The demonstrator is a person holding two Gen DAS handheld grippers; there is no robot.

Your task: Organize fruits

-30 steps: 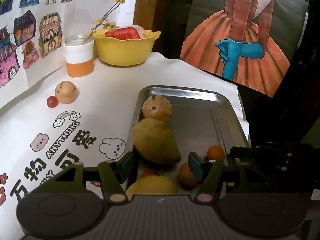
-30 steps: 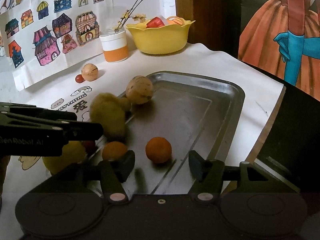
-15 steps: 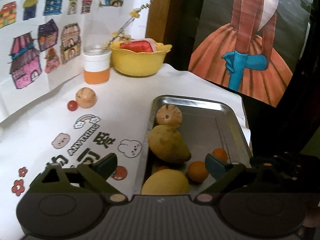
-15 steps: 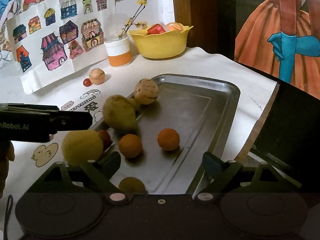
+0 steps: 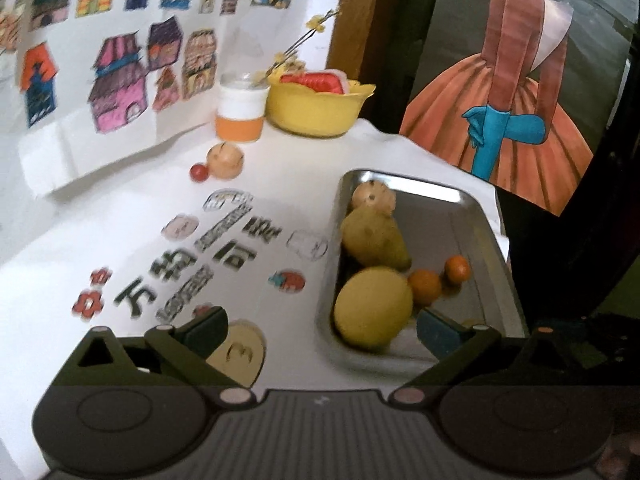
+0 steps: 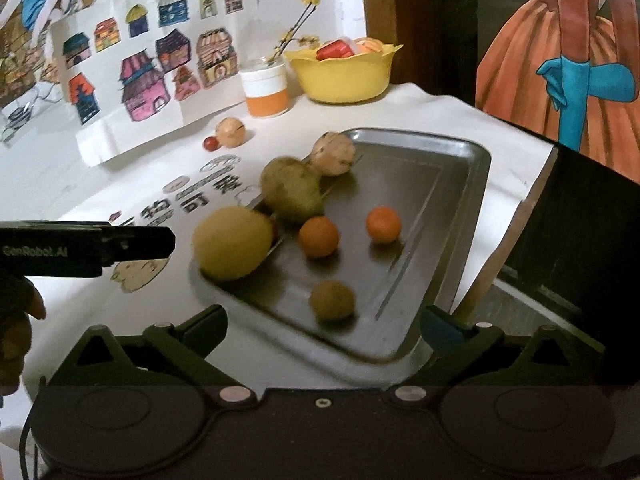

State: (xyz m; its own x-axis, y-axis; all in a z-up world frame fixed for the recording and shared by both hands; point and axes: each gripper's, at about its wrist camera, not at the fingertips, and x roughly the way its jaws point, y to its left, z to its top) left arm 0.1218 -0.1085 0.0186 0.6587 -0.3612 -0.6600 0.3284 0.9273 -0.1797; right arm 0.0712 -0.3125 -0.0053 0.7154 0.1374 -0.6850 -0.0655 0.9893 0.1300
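Fruit still loose on the desk point(image 6: 440, 108) sits far left: a small red fruit point(image 6: 210, 143) touching a round tan fruit point(image 6: 231, 131), below the house drawings and just in front of the orange-banded cup point(image 6: 267, 92). Right of them the left tongs point(image 5: 320, 326) stand wide apart and empty, their jaws having just been opening, one finger over the printed cloth, the other over the metal tray point(image 6: 460, 200). In the tray lie a big yellow fruit point(image 6: 233, 243), a green-yellow mango point(image 6: 292, 190), a tan ribbed fruit point(image 6: 333, 154), two oranges point(image 6: 319, 236) and a small brownish fruit point(image 6: 333, 301) (nearest the camera). The right tongs point(image 6: 322, 322) likewise gape empty, jaws just opened, above the tray's near rim. The step looks like a release just done; the next move probably calls for reaching far left across open cloth to the two stray fruits. The tray's right half is bare, but the desk edge runs close beside it.
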